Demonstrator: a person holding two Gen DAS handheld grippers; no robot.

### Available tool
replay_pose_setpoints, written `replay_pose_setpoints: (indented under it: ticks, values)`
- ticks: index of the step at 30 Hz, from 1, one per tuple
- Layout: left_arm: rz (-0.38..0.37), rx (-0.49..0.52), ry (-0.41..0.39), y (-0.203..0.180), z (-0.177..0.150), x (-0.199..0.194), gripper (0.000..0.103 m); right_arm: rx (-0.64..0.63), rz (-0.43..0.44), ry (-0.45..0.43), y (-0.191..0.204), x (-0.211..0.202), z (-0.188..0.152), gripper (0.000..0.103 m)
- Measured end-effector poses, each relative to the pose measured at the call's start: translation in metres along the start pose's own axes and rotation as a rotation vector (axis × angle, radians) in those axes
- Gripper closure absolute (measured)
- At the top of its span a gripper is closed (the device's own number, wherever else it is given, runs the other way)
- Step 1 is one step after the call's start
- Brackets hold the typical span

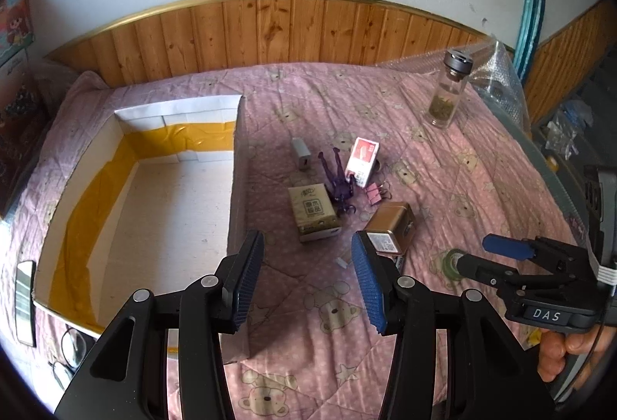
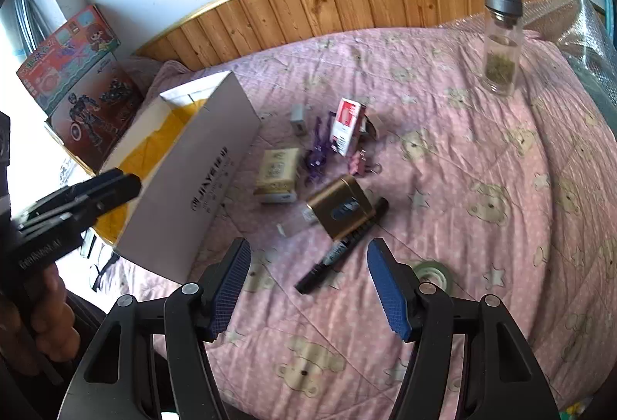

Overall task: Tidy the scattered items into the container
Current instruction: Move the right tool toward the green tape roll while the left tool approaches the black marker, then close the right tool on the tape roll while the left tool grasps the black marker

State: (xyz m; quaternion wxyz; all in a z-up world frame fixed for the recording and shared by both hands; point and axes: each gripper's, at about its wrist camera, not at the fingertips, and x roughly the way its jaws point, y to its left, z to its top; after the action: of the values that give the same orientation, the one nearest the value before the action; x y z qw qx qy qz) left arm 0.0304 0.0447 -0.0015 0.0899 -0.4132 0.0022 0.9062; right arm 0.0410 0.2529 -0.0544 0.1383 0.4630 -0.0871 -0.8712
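Observation:
A white cardboard box [image 1: 162,212] lined with yellow tape sits open at the left of the pink quilt; it also shows in the right wrist view [image 2: 200,185]. Scattered beside it lie a tissue pack [image 1: 313,212], a gold tin [image 1: 391,225], a purple figure [image 1: 341,185], a red-white carton [image 1: 361,161], a grey charger [image 1: 300,153], pink clips [image 1: 375,192], a black marker [image 2: 339,246] and a tape roll [image 2: 432,271]. My left gripper [image 1: 308,277] is open and empty, above the quilt beside the box. My right gripper [image 2: 308,285] is open and empty, over the marker.
A glass jar [image 1: 447,92] with a grey lid stands at the far right of the bed. Bubble wrap [image 1: 497,73] lies behind it. Toy boxes [image 2: 77,81] stand left of the container. Wood panelling [image 1: 270,31] backs the bed. Glasses [image 1: 69,346] lie at the near left.

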Motion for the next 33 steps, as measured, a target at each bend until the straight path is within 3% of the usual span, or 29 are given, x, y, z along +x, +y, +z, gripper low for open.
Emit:
replay_pose_setpoints:
  ticks: [4, 9, 13, 18, 28, 30, 33]
  values:
    - [-0.009, 0.011, 0.011, -0.006, -0.003, 0.005, 0.053, 0.012, -0.017, 0.026, -0.017, 0.006, -0.007, 0.038]
    - [0.034, 0.021, 0.039, -0.011, -0.014, 0.013, 0.053, -0.002, -0.033, 0.064, -0.032, 0.013, -0.018, 0.038]
    - [0.076, 0.013, 0.049, -0.008, -0.018, 0.018, 0.053, -0.045, -0.04, 0.077, -0.032, 0.016, -0.024, 0.038]
    - [0.073, 0.011, 0.064, -0.008, -0.021, 0.024, 0.053, -0.112, -0.063, 0.07, -0.031, 0.013, -0.029, 0.038]
    - [-0.077, -0.063, 0.184, -0.021, -0.032, 0.056, 0.053, -0.068, -0.076, 0.098, -0.059, 0.028, -0.041, 0.04]
    - [-0.099, -0.054, 0.197, -0.03, -0.033, 0.064, 0.053, -0.064, -0.097, 0.094, -0.063, 0.034, -0.041, 0.048]
    - [-0.129, -0.01, 0.219, -0.052, -0.037, 0.084, 0.053, -0.052, -0.119, 0.106, -0.073, 0.045, -0.038, 0.048]
